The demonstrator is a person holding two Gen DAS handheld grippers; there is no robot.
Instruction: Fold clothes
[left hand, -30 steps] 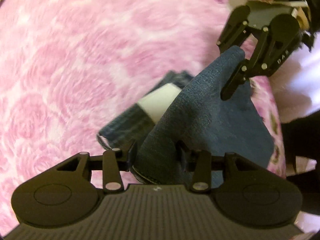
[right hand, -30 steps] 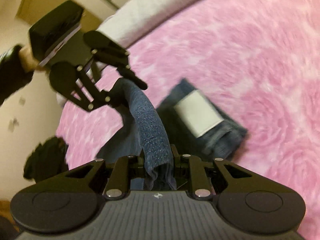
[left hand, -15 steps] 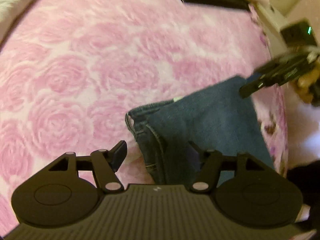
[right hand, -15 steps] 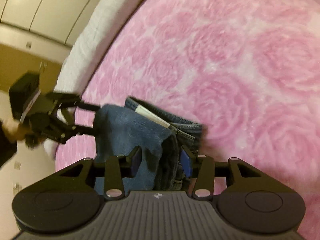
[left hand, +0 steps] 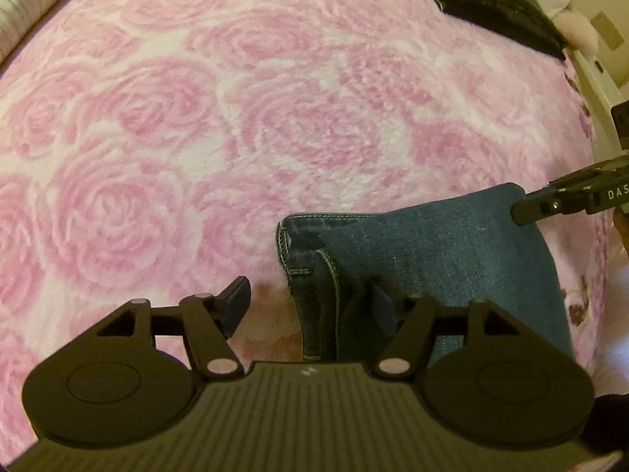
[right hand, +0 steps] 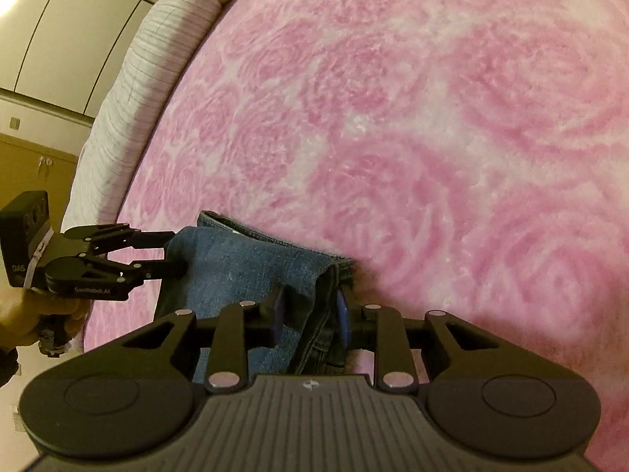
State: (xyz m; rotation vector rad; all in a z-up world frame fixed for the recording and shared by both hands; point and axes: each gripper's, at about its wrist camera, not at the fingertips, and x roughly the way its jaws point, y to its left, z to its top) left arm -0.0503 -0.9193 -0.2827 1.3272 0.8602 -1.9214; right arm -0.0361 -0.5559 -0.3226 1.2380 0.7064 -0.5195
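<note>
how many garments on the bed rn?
2: folded jeans at the near edge between both grippers; a dark folded item at the far corner. More may lie out of view.

I see the blue denim jeans (left hand: pixel 452 251) folded into a compact stack, lying flat on the pink rose-patterned blanket (left hand: pixel 236 118), stitched seams showing along one edge.

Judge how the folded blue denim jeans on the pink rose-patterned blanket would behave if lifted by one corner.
The folded blue denim jeans would probably sag and unfold: the layers lie loose, nothing holding them together. Thick seams and stacked layers suggest they are fairly heavy for cloth. On the plush pink rose-patterned blanket, pushing would likely bunch them rather than slide them.
</note>
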